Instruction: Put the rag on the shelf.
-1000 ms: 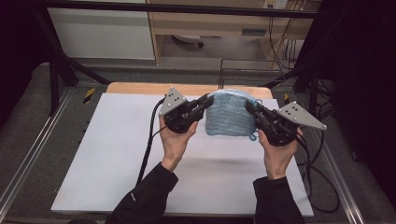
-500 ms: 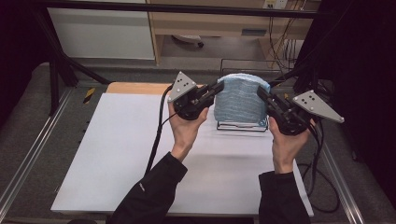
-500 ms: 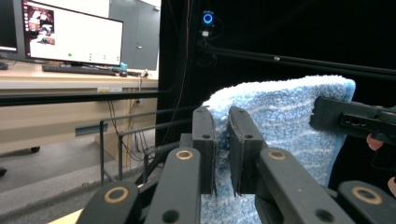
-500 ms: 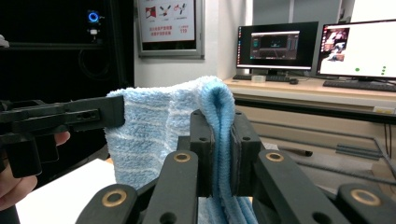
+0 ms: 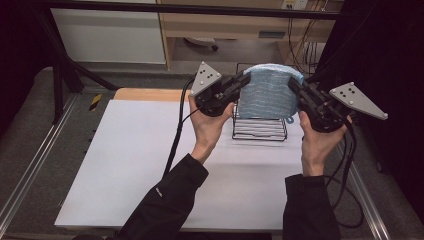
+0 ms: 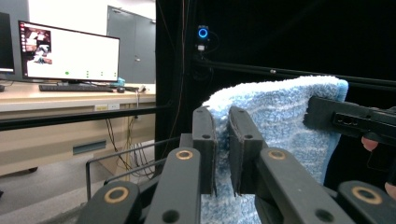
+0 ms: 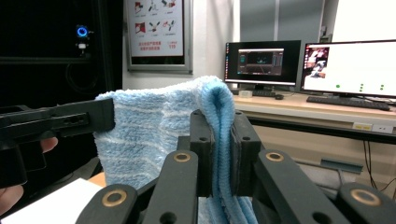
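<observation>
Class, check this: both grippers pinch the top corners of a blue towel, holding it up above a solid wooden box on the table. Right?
Not quite. Under the blue towel stands a black wire rack, not a wooden box, as the high view shows. The left gripper and right gripper do pinch its top corners.

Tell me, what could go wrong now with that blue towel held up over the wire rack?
The towel hangs between the left gripper and the right gripper, each pinching only a top edge. In the right gripper view the jaws clamp a thick fold; if either edge slips out, the towel would probably drop crooked. Its lower edge hangs close to the wire rack, so it might snag on the wires or bunch up there.
</observation>
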